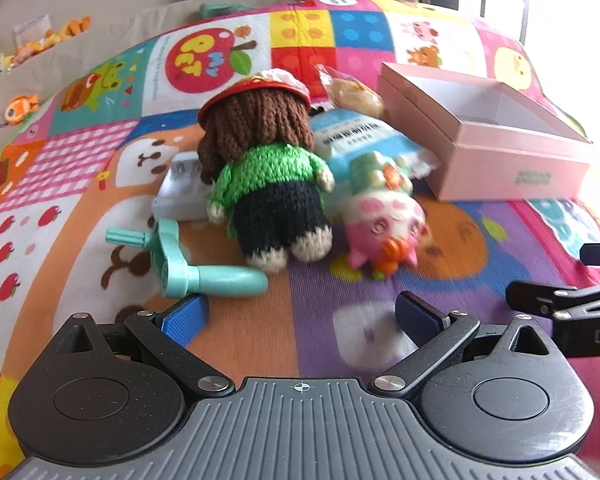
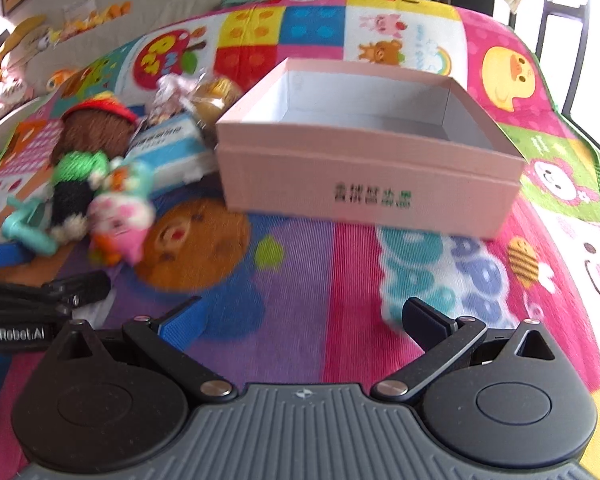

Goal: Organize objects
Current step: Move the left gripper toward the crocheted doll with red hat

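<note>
Nothing sorted yet, by the look of it. Pink box (image 2: 374, 184) open and empty on the mat (image 2: 300, 280). Beside it, in a loose heap: doll (image 1: 268, 168) lying down, pig toy (image 1: 384, 216) just beside it, teal handle (image 1: 188, 268) nearest the left gripper (image 1: 300, 316), blue packet (image 1: 360, 140) and snack bag (image 1: 352, 92) behind, against the box. Left gripper jaws wide apart, holding nothing, aimed at the heap. Right gripper (image 2: 304, 320) likewise spread and empty, facing the box. All items left to move, presumably into the box.
</note>
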{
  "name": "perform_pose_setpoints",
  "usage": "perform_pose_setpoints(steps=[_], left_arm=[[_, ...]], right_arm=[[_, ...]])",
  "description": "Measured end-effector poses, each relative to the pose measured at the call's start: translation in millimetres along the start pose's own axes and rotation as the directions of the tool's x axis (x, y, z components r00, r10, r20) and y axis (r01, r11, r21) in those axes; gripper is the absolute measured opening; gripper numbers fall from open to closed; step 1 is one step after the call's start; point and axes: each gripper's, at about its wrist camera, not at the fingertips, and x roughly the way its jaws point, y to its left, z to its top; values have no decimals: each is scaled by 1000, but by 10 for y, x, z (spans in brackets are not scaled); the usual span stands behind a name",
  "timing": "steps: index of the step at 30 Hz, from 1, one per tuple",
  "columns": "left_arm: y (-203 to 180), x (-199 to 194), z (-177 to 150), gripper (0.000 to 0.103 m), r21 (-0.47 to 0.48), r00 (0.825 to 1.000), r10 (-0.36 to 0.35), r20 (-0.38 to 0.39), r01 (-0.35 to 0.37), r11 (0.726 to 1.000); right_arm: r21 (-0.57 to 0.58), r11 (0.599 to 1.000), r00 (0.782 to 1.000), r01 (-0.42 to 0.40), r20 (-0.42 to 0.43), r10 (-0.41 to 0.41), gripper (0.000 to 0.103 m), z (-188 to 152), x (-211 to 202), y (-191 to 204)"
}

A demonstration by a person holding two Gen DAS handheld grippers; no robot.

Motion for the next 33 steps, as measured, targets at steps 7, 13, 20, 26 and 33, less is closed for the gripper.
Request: perform_pose_setpoints(steps=[7,13,20,26,33], left_arm=[[9,-118,-74,102,33,999,-27,-22,28,999],[49,-166,-105,101,17,999,-53,-2,53,998],[327,-353,295,101,-130,978,-66,199,93,987],[376,120,737,101,-146,990,-38,133,57,988],[452,529,789,70,-183,993,-70,95,86,979]], right_arm=[[-24,999,1000,-22,-17,21,103,-264,-273,-1],[9,1000,1000,6,20,-6,103,-350,-316,16],[11,1000,1000,7,15,-7,103,-342,-303,26],[9,1000,1000,2,28,-3,103,-370,-323,11],[5,1000,1000,-3,22,3,103,-354,-330,13]])
